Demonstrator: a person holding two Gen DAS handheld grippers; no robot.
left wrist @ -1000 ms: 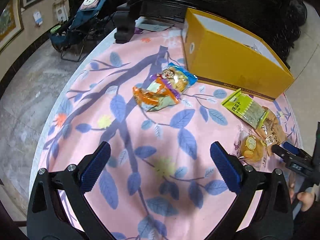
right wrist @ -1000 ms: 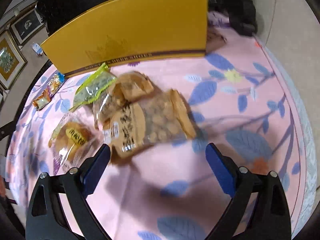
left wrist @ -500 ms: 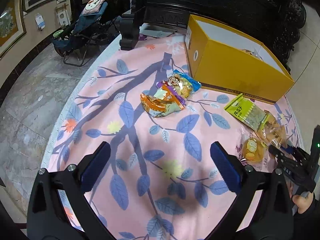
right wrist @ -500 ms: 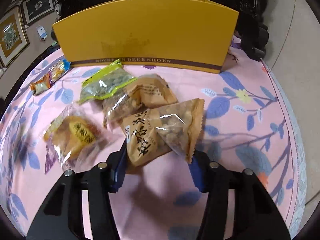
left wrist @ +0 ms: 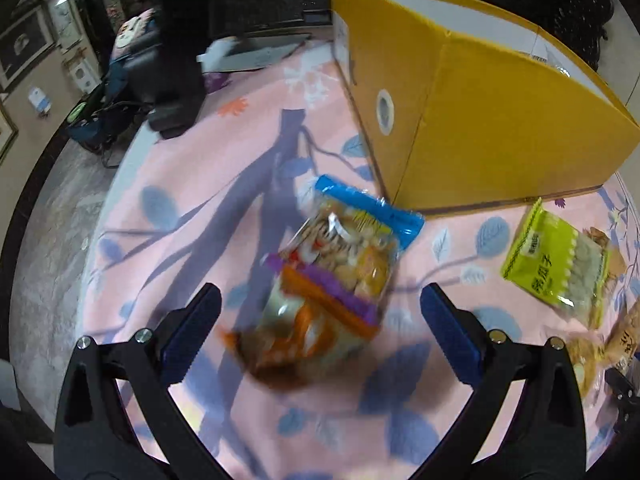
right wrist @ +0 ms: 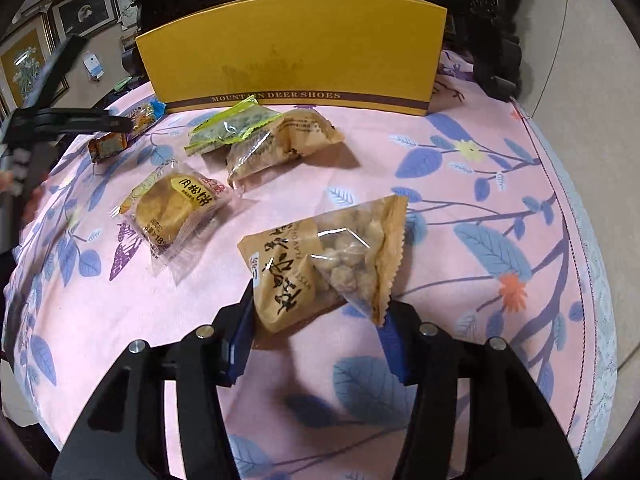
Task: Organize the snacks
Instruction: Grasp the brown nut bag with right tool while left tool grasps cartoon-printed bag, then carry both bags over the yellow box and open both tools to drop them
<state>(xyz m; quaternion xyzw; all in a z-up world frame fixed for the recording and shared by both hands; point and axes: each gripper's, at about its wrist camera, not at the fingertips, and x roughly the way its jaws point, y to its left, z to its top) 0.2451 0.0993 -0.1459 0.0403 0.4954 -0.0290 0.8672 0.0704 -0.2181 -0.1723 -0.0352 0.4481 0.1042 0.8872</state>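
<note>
The right claw (right wrist: 316,320) is clamping a tan crinkle-edged snack pouch (right wrist: 328,264); the left claw (left wrist: 320,320), spread wide, is straddling a blue-topped packet (left wrist: 340,272). Four packets are lying loose on the surface beside the yellow cardboard box (right wrist: 292,52).

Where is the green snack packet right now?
In the right wrist view the green snack packet lies on the pink tablecloth just in front of the yellow shoe box, left of centre, its right edge overlapping a tan snack bag.
</note>
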